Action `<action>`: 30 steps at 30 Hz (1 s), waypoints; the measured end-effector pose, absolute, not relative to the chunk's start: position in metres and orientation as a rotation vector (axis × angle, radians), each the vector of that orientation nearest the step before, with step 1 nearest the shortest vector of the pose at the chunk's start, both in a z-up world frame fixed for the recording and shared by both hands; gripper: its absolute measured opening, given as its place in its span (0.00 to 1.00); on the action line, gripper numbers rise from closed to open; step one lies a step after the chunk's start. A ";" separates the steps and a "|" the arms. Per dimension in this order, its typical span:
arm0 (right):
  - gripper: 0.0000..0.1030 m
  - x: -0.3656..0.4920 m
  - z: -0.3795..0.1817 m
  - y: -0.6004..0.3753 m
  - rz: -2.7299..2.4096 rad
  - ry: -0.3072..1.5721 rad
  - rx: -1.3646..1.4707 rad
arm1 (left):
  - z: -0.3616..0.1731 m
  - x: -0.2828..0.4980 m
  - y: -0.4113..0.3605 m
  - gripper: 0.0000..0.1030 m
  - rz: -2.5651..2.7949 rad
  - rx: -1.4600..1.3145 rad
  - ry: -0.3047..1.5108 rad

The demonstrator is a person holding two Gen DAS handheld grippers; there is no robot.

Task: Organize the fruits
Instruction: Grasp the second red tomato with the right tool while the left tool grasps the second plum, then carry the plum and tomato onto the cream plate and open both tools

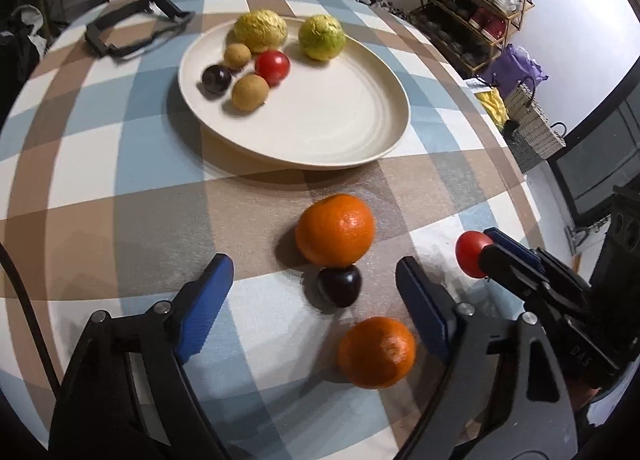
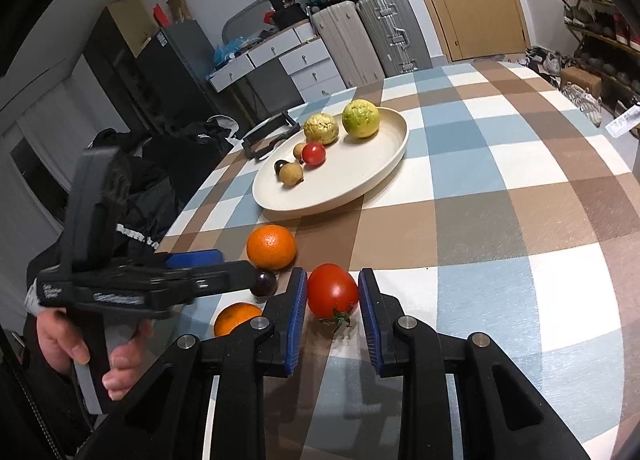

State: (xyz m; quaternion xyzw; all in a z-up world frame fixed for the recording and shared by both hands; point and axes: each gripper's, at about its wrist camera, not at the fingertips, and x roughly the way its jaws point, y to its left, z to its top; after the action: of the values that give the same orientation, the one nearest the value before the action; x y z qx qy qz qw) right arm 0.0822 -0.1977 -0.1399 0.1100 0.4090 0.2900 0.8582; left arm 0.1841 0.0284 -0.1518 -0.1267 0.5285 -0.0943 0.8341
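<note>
Right wrist view: right tongs (image 2: 333,300) clamp a round red tomato (image 2: 332,291); left tongs (image 1: 316,284) gape around a dark plum (image 1: 339,285) near the desk's (image 2: 500,188) edge.

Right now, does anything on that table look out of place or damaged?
Nothing is spilled or damaged. Two oranges and a dark plum lie on the cloth, off the plate, and the right gripper holds a tomato.

Wooden door (image 2: 472,0) at twelve o'clock, grey suitcases (image 2: 368,40) beside it; shoe rack (image 1: 476,0) at two o'clock; white drawers (image 2: 292,64) at eleven.
</note>
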 end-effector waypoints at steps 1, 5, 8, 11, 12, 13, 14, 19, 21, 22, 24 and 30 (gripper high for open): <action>0.26 0.082 -0.140 -0.200 0.604 0.857 0.233 | -0.152 0.185 0.028 0.73 -0.205 -0.272 1.123; 0.26 0.084 -0.141 -0.208 0.597 0.861 0.256 | -0.156 0.187 0.021 0.55 -0.225 -0.240 1.158; 0.26 0.085 -0.140 -0.215 0.596 0.853 0.267 | -0.158 0.187 0.016 0.30 -0.247 -0.249 1.182; 0.26 0.086 -0.141 -0.218 0.605 0.855 0.277 | -0.157 0.187 0.015 0.21 -0.249 -0.246 1.191; 0.26 0.086 -0.141 -0.218 0.606 0.856 0.278 | -0.157 0.187 0.015 0.21 -0.248 -0.244 1.187; 0.26 0.085 -0.141 -0.218 0.607 0.857 0.280 | -0.157 0.186 0.015 0.21 -0.250 -0.243 1.188; 0.26 0.084 -0.141 -0.218 0.608 0.856 0.281 | -0.156 0.185 0.016 0.21 -0.250 -0.242 1.185; 0.26 0.083 -0.142 -0.219 0.611 0.856 0.284 | -0.154 0.182 0.022 0.20 -0.258 -0.263 1.174; 0.26 0.084 -0.142 -0.221 0.608 0.859 0.291 | -0.153 0.180 0.026 0.20 -0.255 -0.268 1.166; 0.26 0.084 -0.142 -0.222 0.607 0.859 0.294 | -0.152 0.179 0.027 0.20 -0.254 -0.271 1.162; 0.26 0.084 -0.142 -0.223 0.605 0.859 0.300 | -0.149 0.178 0.032 0.21 -0.247 -0.275 1.150; 0.26 0.086 -0.145 -0.224 0.616 0.877 0.320 | -0.128 0.175 0.054 0.21 -0.234 -0.327 1.063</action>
State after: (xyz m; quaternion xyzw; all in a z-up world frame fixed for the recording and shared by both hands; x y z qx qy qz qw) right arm 0.0863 -0.2241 -0.1445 0.1519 0.4162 0.2921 0.8476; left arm 0.1752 0.0543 -0.1275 -0.1547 0.5035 -0.1109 0.8428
